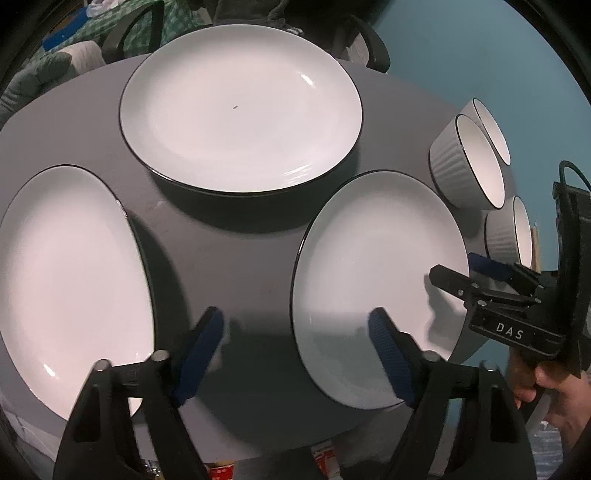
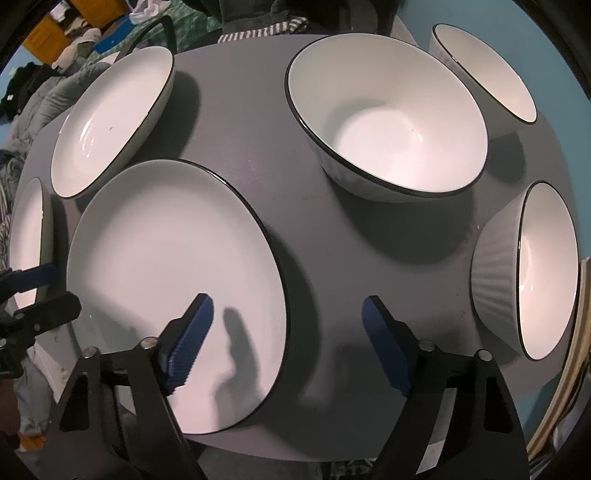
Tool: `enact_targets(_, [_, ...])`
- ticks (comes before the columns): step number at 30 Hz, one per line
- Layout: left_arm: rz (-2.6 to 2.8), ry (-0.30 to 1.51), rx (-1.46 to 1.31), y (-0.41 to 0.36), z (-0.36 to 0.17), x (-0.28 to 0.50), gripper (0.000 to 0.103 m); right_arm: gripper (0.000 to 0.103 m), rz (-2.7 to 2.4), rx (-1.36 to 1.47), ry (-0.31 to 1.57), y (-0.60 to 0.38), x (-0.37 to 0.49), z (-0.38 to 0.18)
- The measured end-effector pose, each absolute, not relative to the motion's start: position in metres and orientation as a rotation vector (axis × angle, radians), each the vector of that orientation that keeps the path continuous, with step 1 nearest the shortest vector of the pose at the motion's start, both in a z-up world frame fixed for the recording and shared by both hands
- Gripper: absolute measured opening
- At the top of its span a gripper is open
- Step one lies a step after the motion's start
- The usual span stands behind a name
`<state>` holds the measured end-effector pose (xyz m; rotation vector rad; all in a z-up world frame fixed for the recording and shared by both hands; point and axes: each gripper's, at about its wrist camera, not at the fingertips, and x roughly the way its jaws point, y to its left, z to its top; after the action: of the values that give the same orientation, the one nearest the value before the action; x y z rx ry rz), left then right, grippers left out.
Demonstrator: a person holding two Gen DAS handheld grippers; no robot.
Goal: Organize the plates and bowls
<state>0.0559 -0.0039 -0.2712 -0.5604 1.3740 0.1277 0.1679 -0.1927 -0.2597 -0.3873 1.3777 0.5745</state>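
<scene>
Three white plates with dark rims lie on a grey round table (image 1: 240, 266): a far plate (image 1: 240, 110), a left plate (image 1: 66, 280) and a right plate (image 1: 373, 280). Three white ribbed bowls (image 1: 465, 162) stand at the right. My left gripper (image 1: 295, 354) is open and empty above the table's near edge, between the left and right plates. My right gripper (image 2: 288, 347) is open and empty; its left finger hangs over the near plate (image 2: 166, 288). It also shows in the left wrist view (image 1: 469, 273). The middle bowl (image 2: 388, 122) sits ahead of it.
Two more bowls (image 2: 546, 273) (image 2: 487, 70) stand at the right in the right wrist view. A chair (image 1: 133, 33) and cluttered bedding lie beyond the far table edge. A teal wall is at the right.
</scene>
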Motion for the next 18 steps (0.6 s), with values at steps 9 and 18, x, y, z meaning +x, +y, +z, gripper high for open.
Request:
enact_targets(9, [0.13, 1.386, -0.615, -0.003, -0.282, 0.061, 0.045, 0.044, 0.624, -0.358, 1.423, -0.195, 0.179, -0.261])
enact_targets(18, [0.104, 1.39, -0.675, -0.005, -0.294, 0.06, 0.027, 0.035, 0.655, -0.308, 1.432, -0.201, 0.196, -0.259])
